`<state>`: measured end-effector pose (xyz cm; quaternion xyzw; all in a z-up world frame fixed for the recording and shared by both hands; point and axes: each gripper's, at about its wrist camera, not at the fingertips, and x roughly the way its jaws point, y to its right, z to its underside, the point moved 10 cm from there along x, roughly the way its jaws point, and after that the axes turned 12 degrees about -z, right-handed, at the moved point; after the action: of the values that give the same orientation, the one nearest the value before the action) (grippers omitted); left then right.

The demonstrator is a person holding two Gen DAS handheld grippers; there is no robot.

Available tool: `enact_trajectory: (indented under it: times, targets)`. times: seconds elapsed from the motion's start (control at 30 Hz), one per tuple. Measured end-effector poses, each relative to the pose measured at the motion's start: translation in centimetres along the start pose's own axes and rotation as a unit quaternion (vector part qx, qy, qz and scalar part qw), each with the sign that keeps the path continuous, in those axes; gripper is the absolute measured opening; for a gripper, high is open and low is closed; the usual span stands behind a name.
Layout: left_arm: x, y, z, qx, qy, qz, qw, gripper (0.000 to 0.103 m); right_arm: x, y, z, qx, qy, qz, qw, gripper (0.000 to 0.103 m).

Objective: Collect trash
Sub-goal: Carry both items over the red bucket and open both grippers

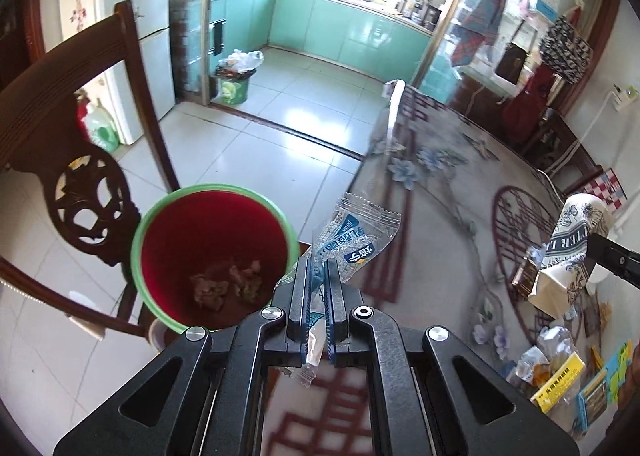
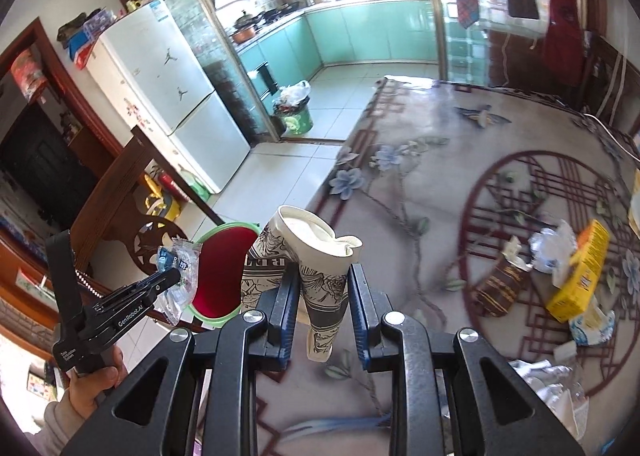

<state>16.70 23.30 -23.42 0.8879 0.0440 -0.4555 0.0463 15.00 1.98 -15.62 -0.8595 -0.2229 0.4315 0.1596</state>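
Observation:
My left gripper point(image 1: 318, 268) is shut on a clear plastic wrapper with blue print point(image 1: 356, 240), held just right of a green-rimmed bin with a red liner point(image 1: 212, 252) beside the table. Crumpled scraps lie in the bin's bottom. In the right wrist view my right gripper point(image 2: 324, 280) is shut on a crushed paper cup with black floral print point(image 2: 312, 256), above the table's edge and right of the bin point(image 2: 224, 268). The left gripper point(image 2: 172, 278) with its wrapper point(image 2: 182, 268) shows at the left there, held by a hand. The cup point(image 1: 572, 252) appears at the right in the left wrist view.
The table wears a flowered cloth point(image 2: 420, 183). More trash lies on it at the right: a yellow box point(image 2: 580, 272), a brown packet point(image 2: 500, 288), crumpled wrappers point(image 2: 552, 244). A dark wooden chair point(image 1: 80, 159) stands behind the bin. Tiled floor leads to a kitchen with another full bin point(image 1: 234, 75).

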Motion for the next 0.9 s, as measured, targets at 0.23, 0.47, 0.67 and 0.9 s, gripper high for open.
enact_trajectory:
  times: [0.23,0.47,0.67,0.9]
  targets:
    - [3.1,-5.4,-1.2,-0.030,-0.018,-0.041,0.9985,0.006,6.9,-4.0,-1.2,-0.028,-0.037,-0.021,0.999,0.022]
    - [5.3,-9.4,-2.3,-0.055,-0.031,-0.072,0.9954,0.006,14.9,-8.0,-1.8,-0.054,-0.081,-0.053,0.994,0.022]
    - [6.7,-10.9,-2.1,-0.073,-0.046,-0.071,0.9937,0.006,20.1,-10.7,-1.7,-0.073,-0.115,-0.066,0.988,0.022]
    - [7.5,-11.8,-2.5,-0.081,-0.051,-0.077,0.9924,0.013,22.8,-12.2,-1.5,-0.098,-0.134,-0.082,0.983,0.022]
